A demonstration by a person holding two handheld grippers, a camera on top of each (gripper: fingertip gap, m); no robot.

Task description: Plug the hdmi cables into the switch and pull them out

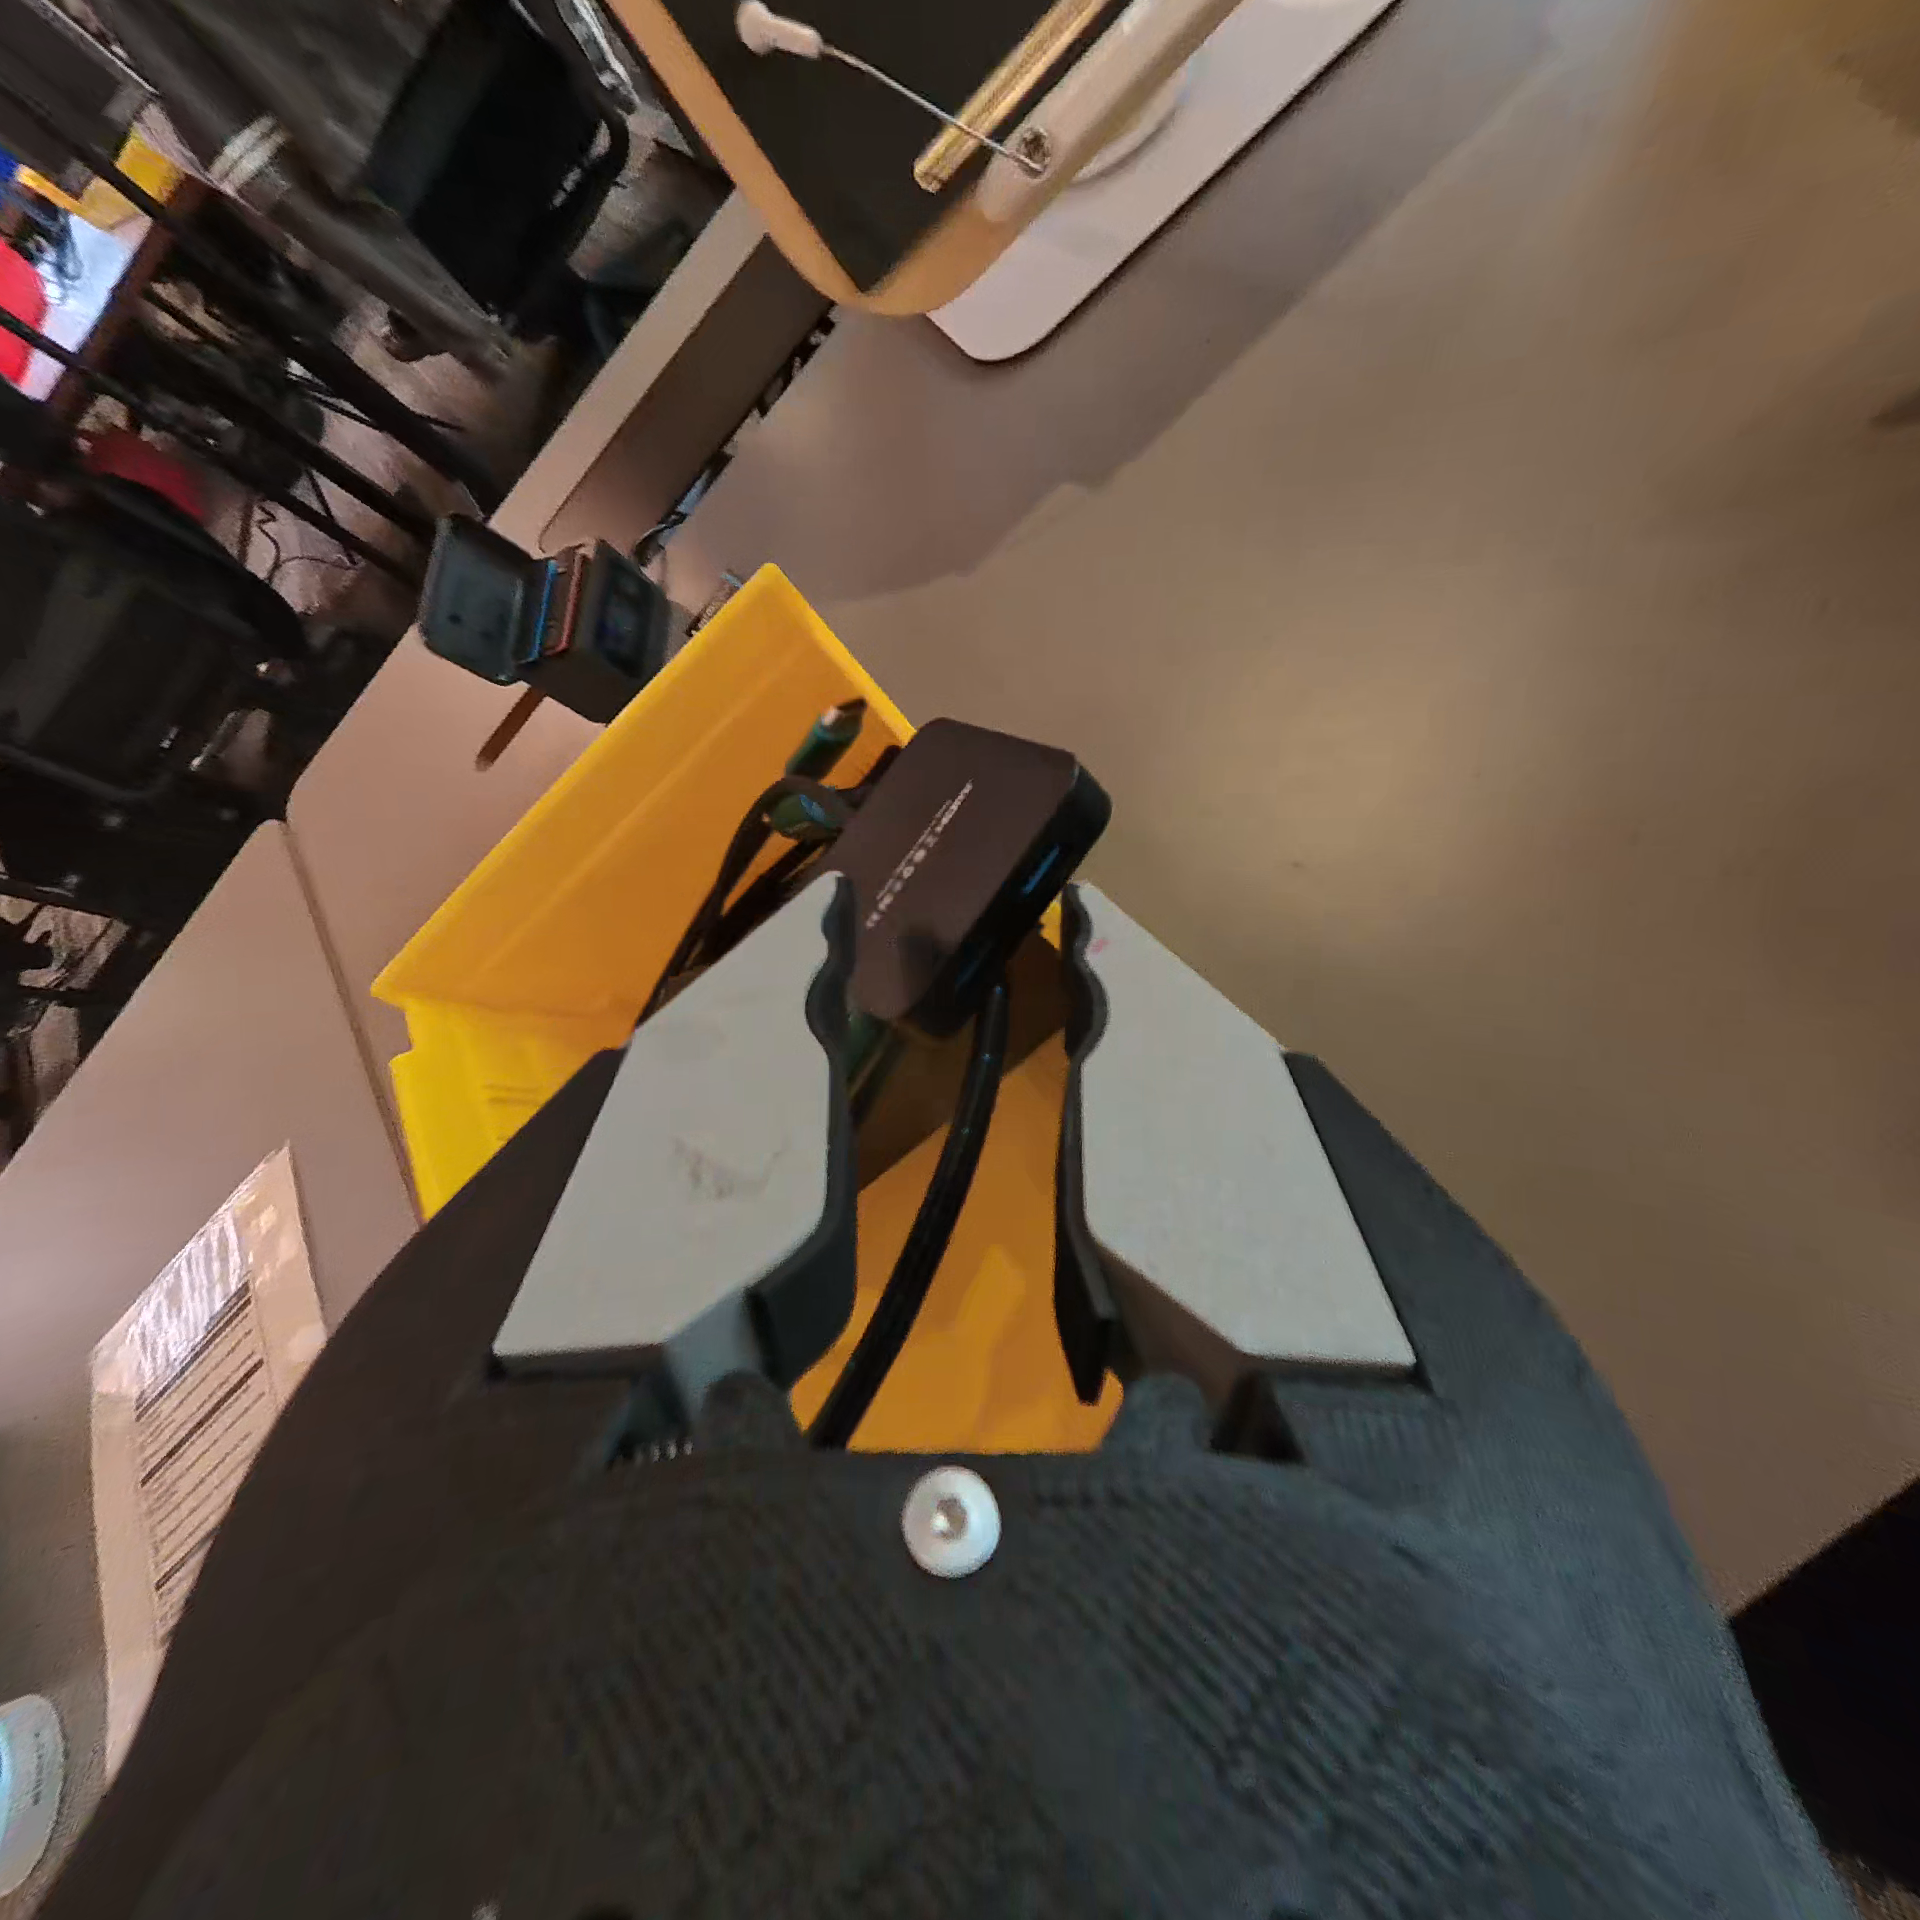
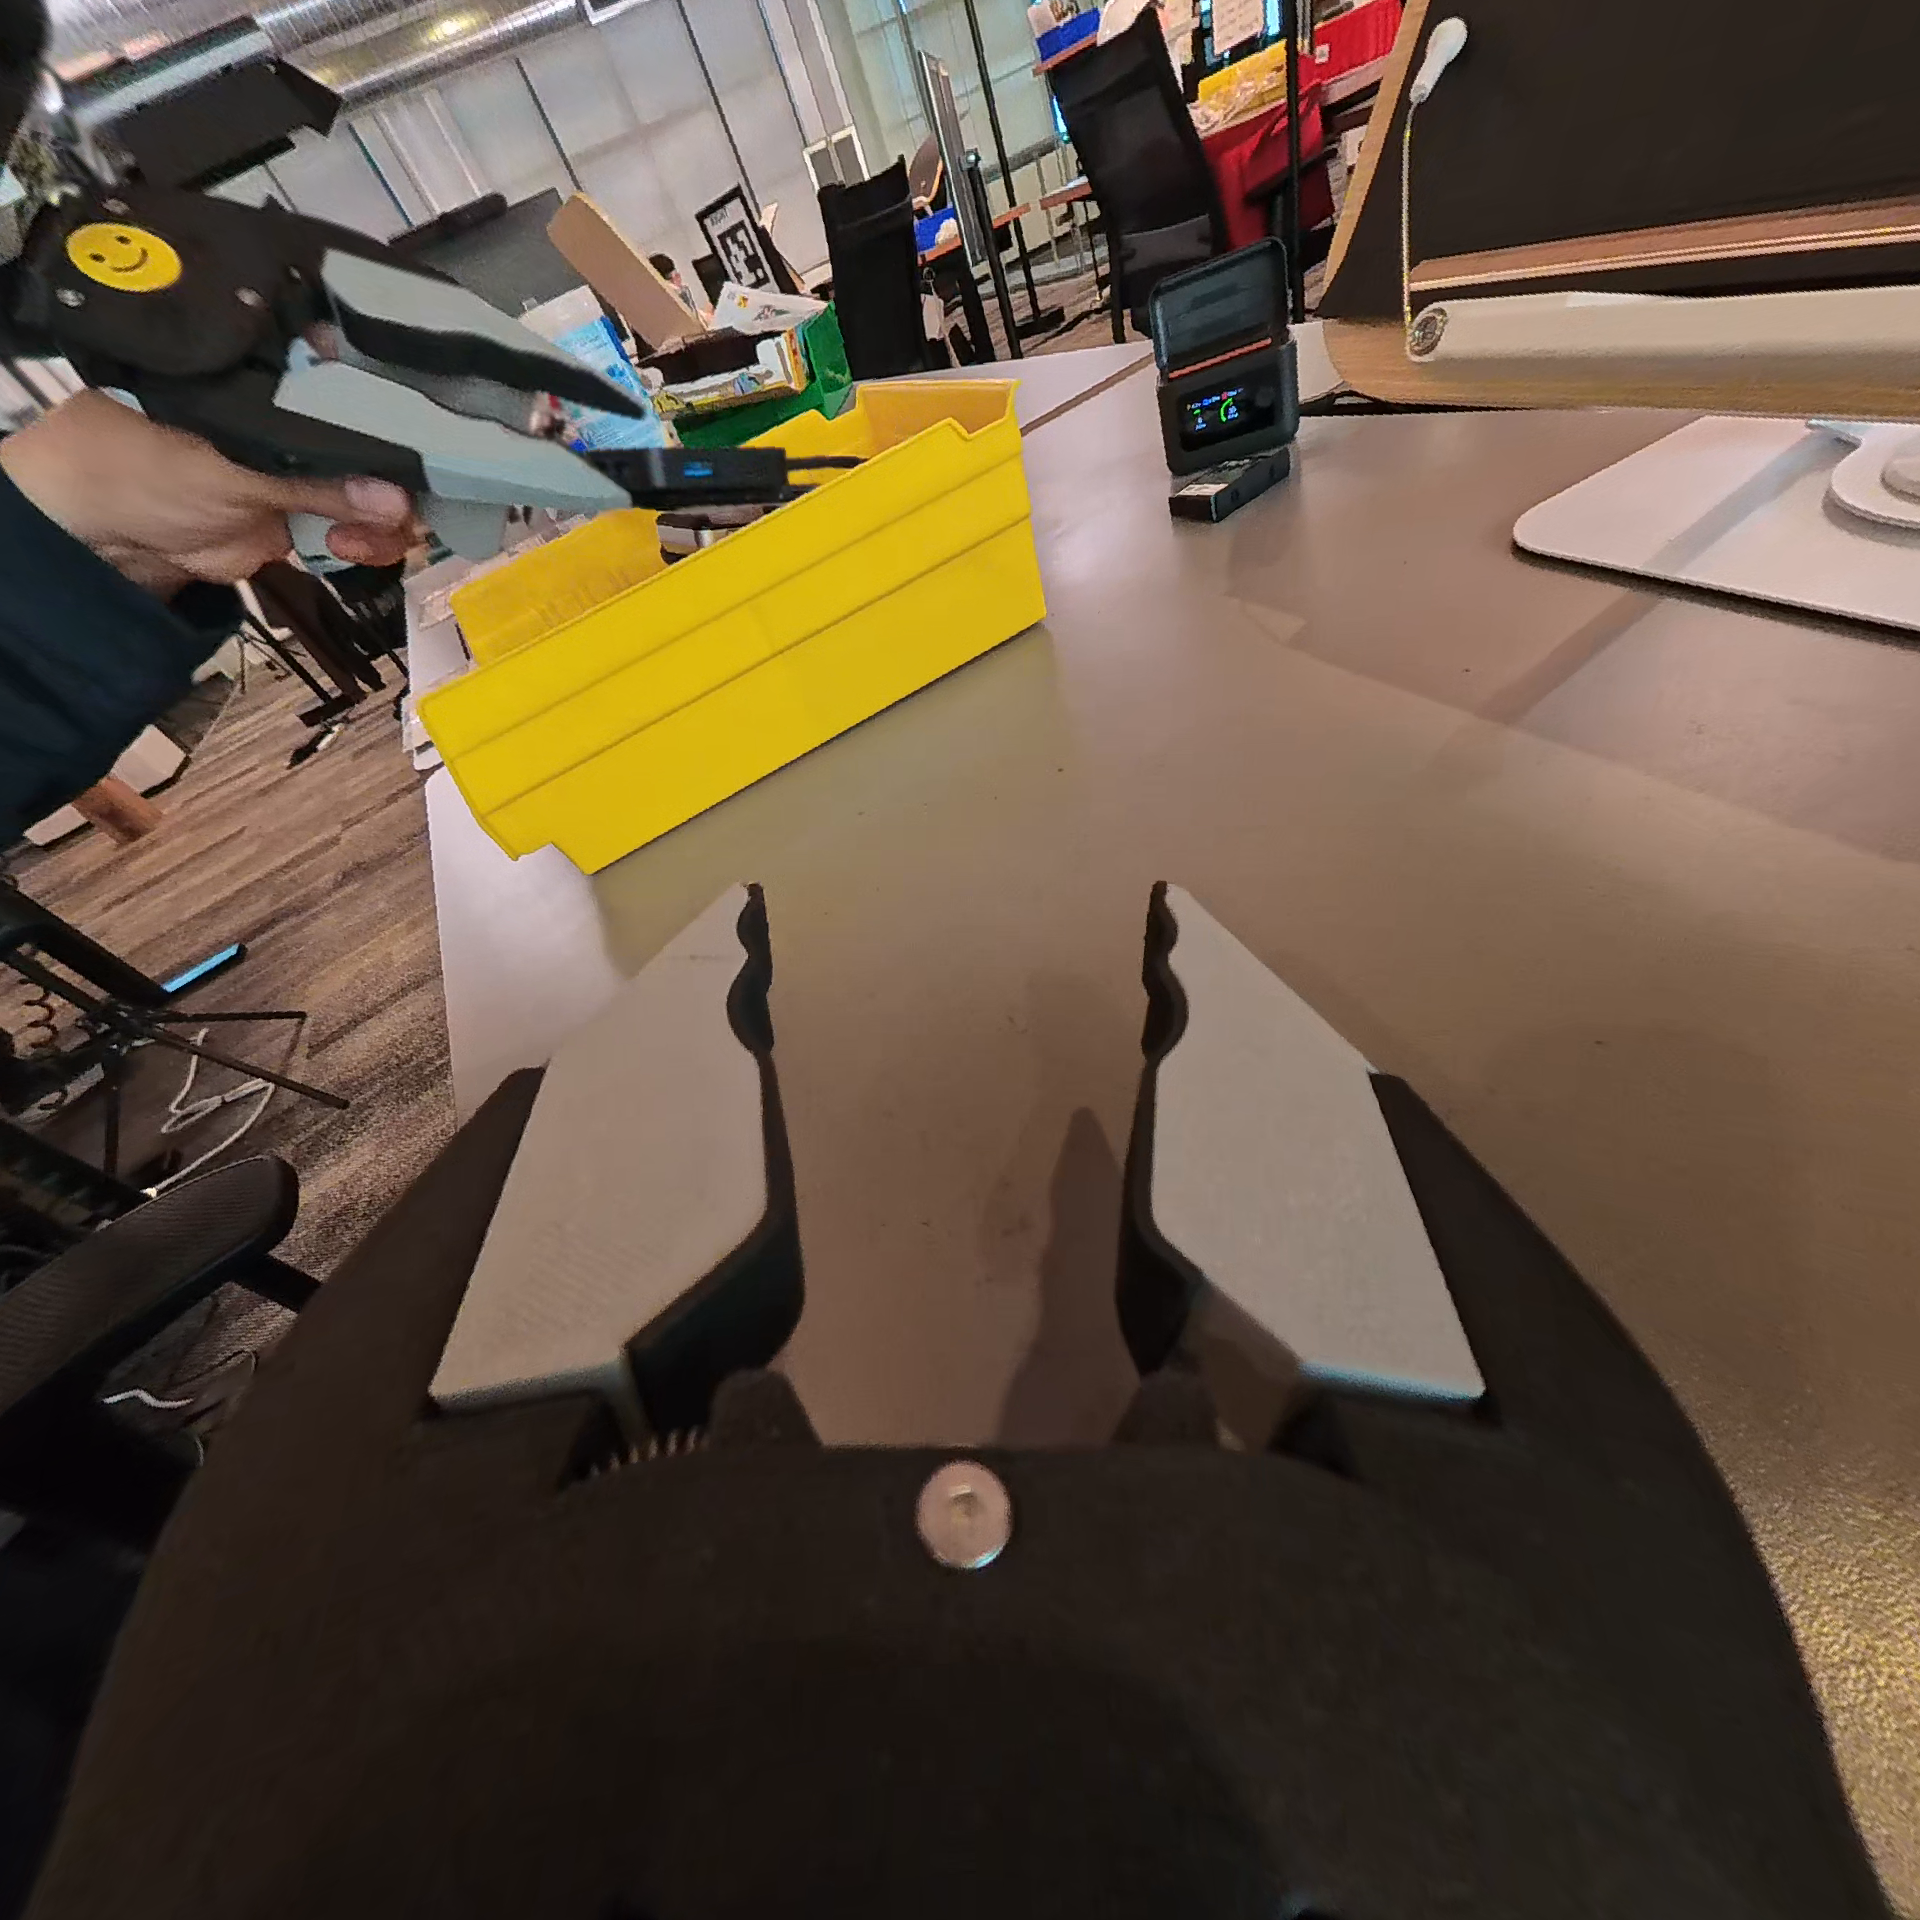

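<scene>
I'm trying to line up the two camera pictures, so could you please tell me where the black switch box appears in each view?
Left wrist view: the switch box sits just above centre, held at the tips of the left tool, over the yellow bin.
Right wrist view: the box is at upper left, in the far tool, above the bin.
Shared landmark: the yellow bin on the table.

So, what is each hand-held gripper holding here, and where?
Left hand-held gripper clamps one end of the flat black rectangular switch; right hand-held gripper holds nothing.
</scene>
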